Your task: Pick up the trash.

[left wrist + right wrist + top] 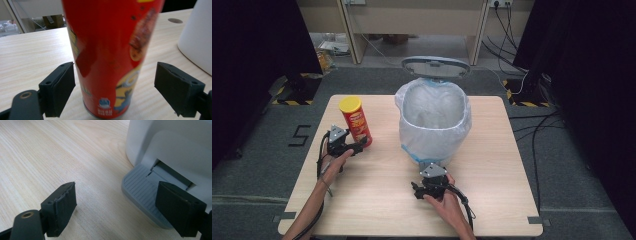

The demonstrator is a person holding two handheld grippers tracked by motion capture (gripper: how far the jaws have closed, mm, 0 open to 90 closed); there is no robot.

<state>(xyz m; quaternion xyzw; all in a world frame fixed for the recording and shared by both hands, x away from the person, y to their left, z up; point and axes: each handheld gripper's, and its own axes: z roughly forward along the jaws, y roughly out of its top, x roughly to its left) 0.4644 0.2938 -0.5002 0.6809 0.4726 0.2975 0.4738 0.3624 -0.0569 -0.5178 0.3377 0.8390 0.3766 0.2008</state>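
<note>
Red can (pixel 110 50) top cut off; apparently untouched between left hand-held gripper (pixel 115 92) jaws.

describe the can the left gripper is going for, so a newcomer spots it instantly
Start at the white pedal bin with its lid up, mid-table. To its left, near the table's far-left corner, stands a tall red chip can with a yellow lid, upright between the open left gripper jaws. It is the table's sole red thing.

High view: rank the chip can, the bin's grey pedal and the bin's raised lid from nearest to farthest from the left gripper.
From the left gripper:
1. Chip can, upright between its open jaws.
2. Pedal, at the bin's near foot.
3. Lid, raised at the far side.
</note>
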